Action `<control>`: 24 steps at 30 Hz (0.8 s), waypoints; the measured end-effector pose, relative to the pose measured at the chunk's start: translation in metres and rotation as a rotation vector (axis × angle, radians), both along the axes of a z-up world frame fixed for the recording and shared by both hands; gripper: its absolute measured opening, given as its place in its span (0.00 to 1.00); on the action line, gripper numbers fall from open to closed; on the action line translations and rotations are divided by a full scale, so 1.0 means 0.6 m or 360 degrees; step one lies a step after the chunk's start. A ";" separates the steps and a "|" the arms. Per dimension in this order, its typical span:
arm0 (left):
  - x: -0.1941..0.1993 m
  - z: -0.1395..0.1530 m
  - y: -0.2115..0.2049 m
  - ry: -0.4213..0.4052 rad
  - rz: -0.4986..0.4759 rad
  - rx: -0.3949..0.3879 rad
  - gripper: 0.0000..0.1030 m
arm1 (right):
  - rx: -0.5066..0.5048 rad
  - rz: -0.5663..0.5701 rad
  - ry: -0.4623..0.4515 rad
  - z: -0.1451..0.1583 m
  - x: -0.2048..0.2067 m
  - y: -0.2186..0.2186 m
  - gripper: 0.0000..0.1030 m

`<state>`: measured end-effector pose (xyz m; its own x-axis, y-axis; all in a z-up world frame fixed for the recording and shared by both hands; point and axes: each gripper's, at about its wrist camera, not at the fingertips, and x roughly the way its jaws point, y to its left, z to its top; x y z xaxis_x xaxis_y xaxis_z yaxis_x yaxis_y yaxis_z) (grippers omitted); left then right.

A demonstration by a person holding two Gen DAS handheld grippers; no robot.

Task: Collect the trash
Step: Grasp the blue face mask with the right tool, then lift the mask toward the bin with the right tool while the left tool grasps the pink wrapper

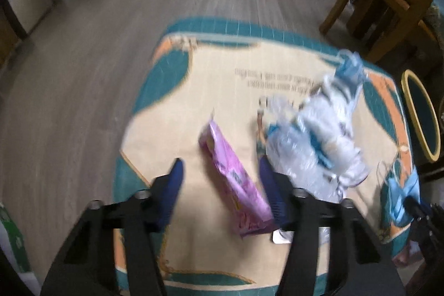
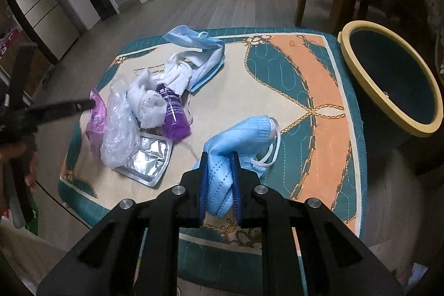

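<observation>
Right gripper (image 2: 219, 179) clamped on soft pleated blue mask (image 2: 238, 140)
Left gripper (image 1: 220, 185) apart, straddling glossy pink packet (image 1: 236, 179) — beside crinkled plastic heap (image 1: 313, 146).

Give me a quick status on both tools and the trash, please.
Right tool shut on blue face mask. Left tool open around pink wrapper. Bin beside the mat, path clear.

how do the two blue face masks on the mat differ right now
The near light blue pleated face mask is bunched and pinched in the right claw; the far light blue face mask lies free at the back edge of the patterned teal mat. The near one sits alone; the far one touches the pile of white tissue. Both are blue with white ear loops.
</observation>
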<state>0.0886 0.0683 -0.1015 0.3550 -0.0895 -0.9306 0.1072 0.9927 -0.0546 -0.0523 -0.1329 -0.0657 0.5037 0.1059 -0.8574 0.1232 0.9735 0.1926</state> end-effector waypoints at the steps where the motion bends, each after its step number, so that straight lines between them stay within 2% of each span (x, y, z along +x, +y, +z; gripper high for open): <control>1: 0.001 -0.006 0.000 0.0034 0.0004 -0.0013 0.25 | -0.0002 -0.0002 -0.0003 -0.001 0.001 0.001 0.14; 2: 0.001 -0.010 0.002 0.0058 0.0008 -0.0022 0.14 | -0.0002 -0.0005 -0.0007 0.000 0.000 -0.002 0.14; 4: -0.001 -0.006 0.002 0.0050 0.0005 -0.0026 0.07 | 0.0000 -0.0016 -0.0016 0.003 0.003 -0.006 0.14; 9: -0.006 0.053 -0.006 -0.0162 -0.0001 -0.0082 0.07 | -0.0006 -0.0050 -0.0062 0.021 0.007 -0.019 0.14; 15: -0.025 0.154 -0.047 -0.0475 -0.0112 -0.0105 0.07 | -0.0059 -0.0077 -0.0205 0.088 0.023 -0.047 0.14; 19: -0.025 0.189 -0.073 -0.0562 -0.0165 -0.0201 0.07 | -0.0057 -0.0119 -0.0332 0.152 0.039 -0.085 0.14; 24: -0.026 0.210 -0.127 -0.0638 -0.0265 -0.0201 0.07 | -0.0104 -0.0145 -0.0438 0.209 0.056 -0.134 0.14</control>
